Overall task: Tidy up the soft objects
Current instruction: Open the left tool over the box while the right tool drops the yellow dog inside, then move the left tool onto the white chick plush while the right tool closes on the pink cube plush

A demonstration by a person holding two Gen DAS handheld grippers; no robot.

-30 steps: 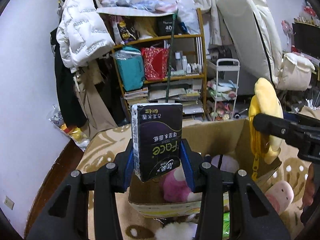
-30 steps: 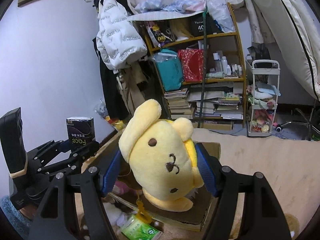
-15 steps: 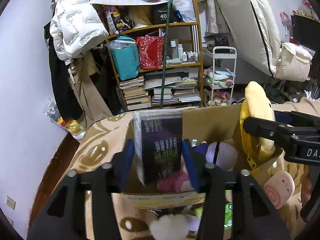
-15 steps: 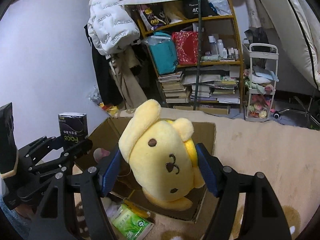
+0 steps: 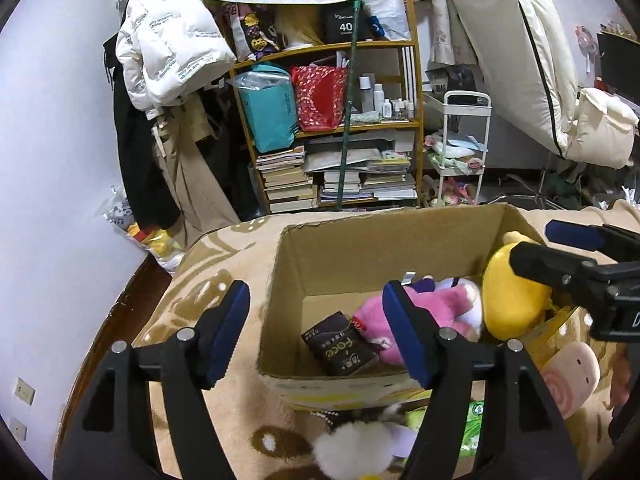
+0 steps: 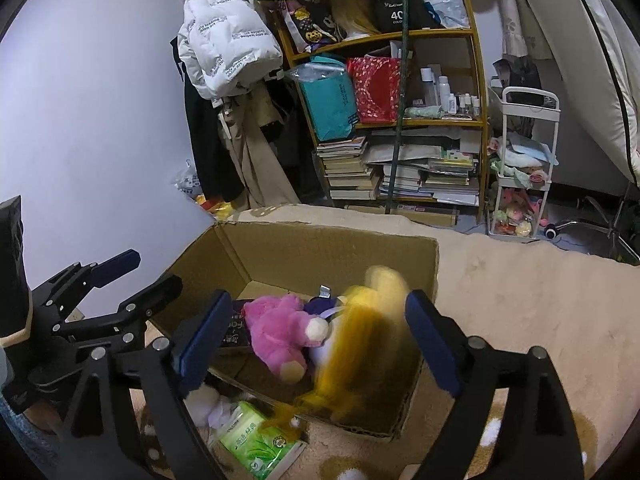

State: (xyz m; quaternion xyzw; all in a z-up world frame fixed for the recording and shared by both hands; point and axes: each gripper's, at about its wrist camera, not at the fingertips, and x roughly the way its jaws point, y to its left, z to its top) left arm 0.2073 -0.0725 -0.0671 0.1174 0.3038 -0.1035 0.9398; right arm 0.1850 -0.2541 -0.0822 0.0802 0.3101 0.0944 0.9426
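Release step: my left gripper [image 5: 316, 334] and right gripper [image 6: 316, 340] both stand apart, empty, above the box [image 5: 384, 240]. Next, I fetch the green pack [image 6: 256, 444] below.

Both wrist views look down, close, sharing the cardboard box [image 5: 360, 256].

The cardboard box [image 5: 360, 248] sits on the blanket [image 5: 192, 280], open side up. In it, the tissue pack [image 5: 340, 344] lies at the left, the plush pig [image 5: 424, 312] beside it in the middle, and the plush dog [image 5: 512, 300] against the right wall. Before the box lie a wet-wipes pack [image 6: 260, 440] and a fluffy toy [image 5: 352, 448]. Outside the right wall rests a plush roll [image 5: 568, 376]. Behind the box stands a bookshelf [image 5: 332, 120], with a trolley [image 5: 464, 152] to its right.
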